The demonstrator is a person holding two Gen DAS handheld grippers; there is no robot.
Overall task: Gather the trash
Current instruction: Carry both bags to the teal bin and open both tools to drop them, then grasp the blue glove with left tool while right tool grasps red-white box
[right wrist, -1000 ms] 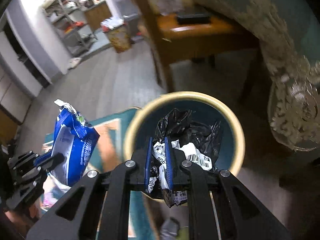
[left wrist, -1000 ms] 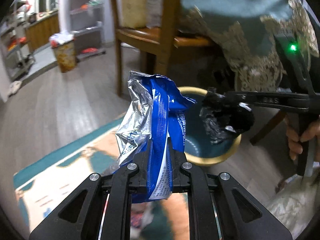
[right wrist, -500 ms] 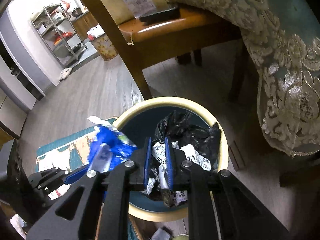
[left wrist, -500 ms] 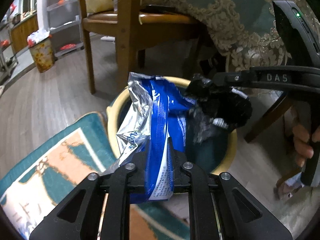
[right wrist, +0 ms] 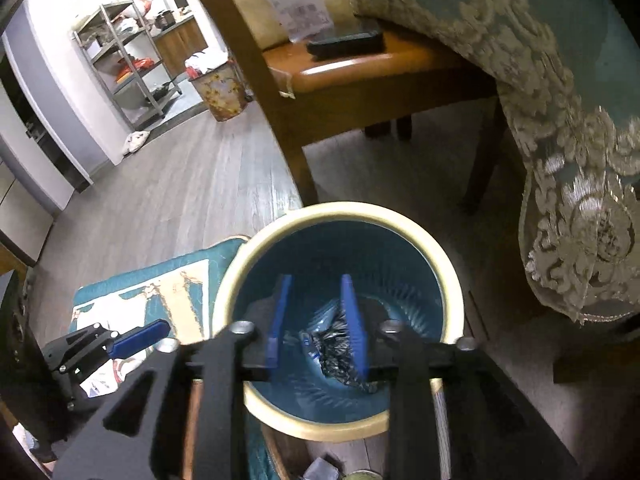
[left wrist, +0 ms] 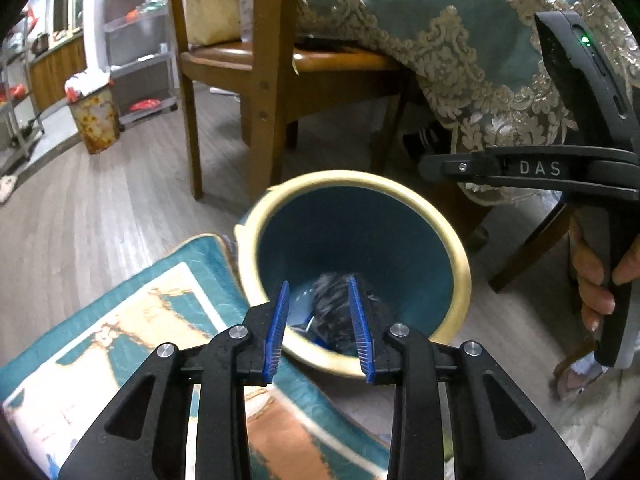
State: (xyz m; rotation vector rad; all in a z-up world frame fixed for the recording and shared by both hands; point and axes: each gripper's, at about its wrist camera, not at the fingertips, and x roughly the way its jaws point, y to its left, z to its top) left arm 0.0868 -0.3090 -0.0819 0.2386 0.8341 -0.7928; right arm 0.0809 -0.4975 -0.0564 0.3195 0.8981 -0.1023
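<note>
A teal bin with a cream rim [left wrist: 452, 236] [right wrist: 448, 272] stands on the floor beside a rug. At its bottom lie the crumpled black trash [left wrist: 334, 312] [right wrist: 336, 348] and the blue wrapper [left wrist: 302, 312] [right wrist: 308, 338]. My left gripper [left wrist: 320, 328] is open and empty just above the bin's near rim. My right gripper [right wrist: 316, 320] is open and empty over the bin's mouth. The right gripper's body also shows at the right of the left wrist view [left wrist: 532, 168], and a left fingertip [right wrist: 140, 338] shows at the lower left of the right wrist view.
A wooden chair [left wrist: 264, 80] [right wrist: 360, 68] stands behind the bin, a dark flat object [right wrist: 346, 42] on its seat. A teal lace-edged tablecloth [left wrist: 460, 40] [right wrist: 560, 100] hangs at right. A patterned rug [left wrist: 120, 344] lies left. A second full bin [left wrist: 94, 120] stands by far shelves.
Both grippers have opened. The blue wrapper left the left gripper and the black trash left the right gripper; both now lie inside the bin.
</note>
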